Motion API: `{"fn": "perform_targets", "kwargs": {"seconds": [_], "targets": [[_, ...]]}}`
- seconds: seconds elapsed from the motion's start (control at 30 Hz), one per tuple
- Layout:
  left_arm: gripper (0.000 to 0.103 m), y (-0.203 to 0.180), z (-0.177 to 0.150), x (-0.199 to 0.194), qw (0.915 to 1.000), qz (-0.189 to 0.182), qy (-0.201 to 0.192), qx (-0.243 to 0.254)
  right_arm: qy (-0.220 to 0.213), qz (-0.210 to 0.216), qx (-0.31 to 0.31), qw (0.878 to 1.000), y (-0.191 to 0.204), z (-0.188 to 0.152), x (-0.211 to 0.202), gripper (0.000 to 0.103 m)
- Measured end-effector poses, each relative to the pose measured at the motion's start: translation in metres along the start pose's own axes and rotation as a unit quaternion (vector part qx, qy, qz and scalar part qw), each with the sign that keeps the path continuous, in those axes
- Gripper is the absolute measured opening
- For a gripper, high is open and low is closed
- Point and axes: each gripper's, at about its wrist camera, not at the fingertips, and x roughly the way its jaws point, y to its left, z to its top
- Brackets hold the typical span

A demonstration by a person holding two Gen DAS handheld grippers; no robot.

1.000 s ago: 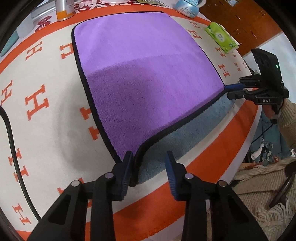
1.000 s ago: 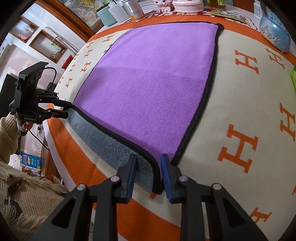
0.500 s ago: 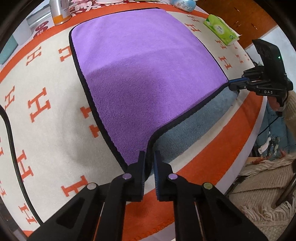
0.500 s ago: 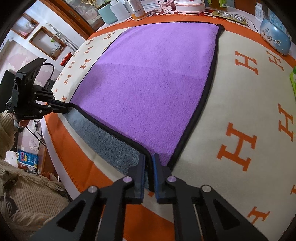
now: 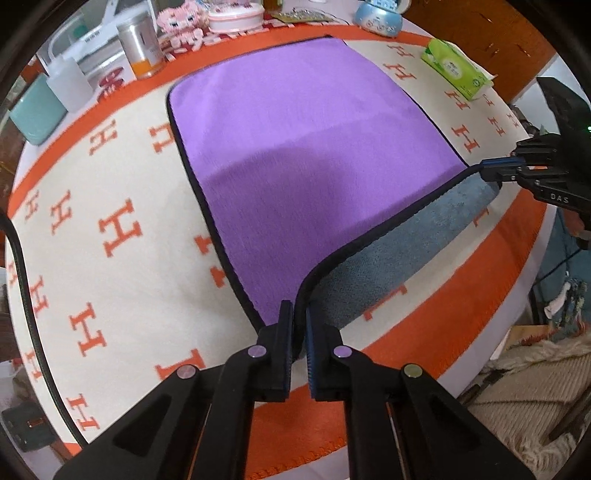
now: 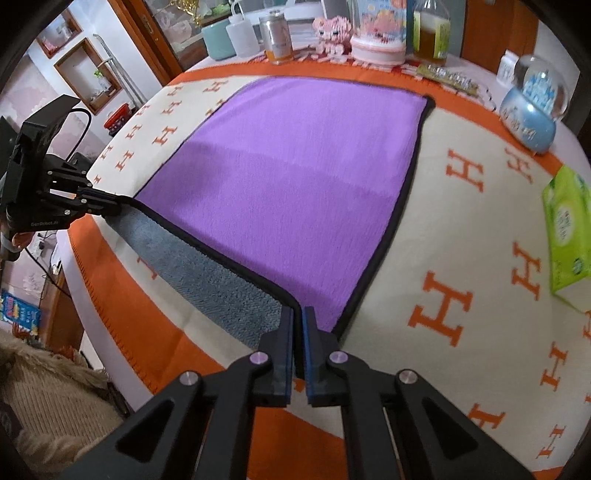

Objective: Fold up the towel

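Observation:
A purple towel with black trim and a grey underside lies on the orange-and-cream tablecloth. My left gripper is shut on the towel's near left corner and holds it lifted off the cloth. My right gripper is shut on the near right corner of the towel, also lifted. The near edge hangs between them, grey side showing. The right gripper shows in the left wrist view; the left gripper shows in the right wrist view.
A green tissue pack lies right of the towel. At the far edge stand a can, a pink toy, a pink box, a blue snow globe, bottles and a teal cup. A black cable runs at left.
Both grippers went from open around the towel's near corners to shut on them. They have since lifted the corners and carried the near edge up off the tablecloth.

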Motion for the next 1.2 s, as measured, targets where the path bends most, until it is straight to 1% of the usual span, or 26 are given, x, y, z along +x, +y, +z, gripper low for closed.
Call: {"fn": "perform_targets", "kwargs": {"seconds": [0.13,0.3,0.47,0.57,0.7,0.87,1.07,1.2], "targets": [[0.004,0.003,0.018,-0.012,0.9994,0.032,-0.013,0.003,-0.027,-0.019,0.009,0.999,-0.003,0.019,-0.013,0.004],[0.004,0.028,0.058,-0.028,0.9964,0.068,-0.046,-0.022,-0.071,-0.046,0.023,0.996,-0.016,0.054,-0.026,0.004],[0.004,0.04,0.104,-0.036,0.9898,0.11,-0.082,-0.038,-0.106,-0.09,0.031,0.99,-0.031,0.098,-0.024,0.004],[0.004,0.05,0.132,-0.033,0.9845,0.136,-0.102,-0.043,-0.118,-0.109,0.045,0.986,-0.045,0.122,-0.018,0.004],[0.004,0.068,0.165,-0.021,0.9796,0.151,-0.117,-0.064,-0.124,-0.126,0.065,0.982,-0.063,0.151,-0.003,0.004],[0.004,0.088,0.192,0.002,0.9766,0.154,-0.116,-0.095,-0.127,-0.134,0.096,0.978,-0.085,0.183,0.017,0.004],[0.004,0.105,0.209,0.026,0.9732,0.163,-0.111,-0.118,-0.115,-0.141,0.109,0.977,-0.097,0.205,0.043,0.004],[0.005,0.109,0.217,0.044,0.9733,0.169,-0.1,-0.119,-0.105,-0.148,0.111,0.977,-0.103,0.214,0.058,0.004]]}}
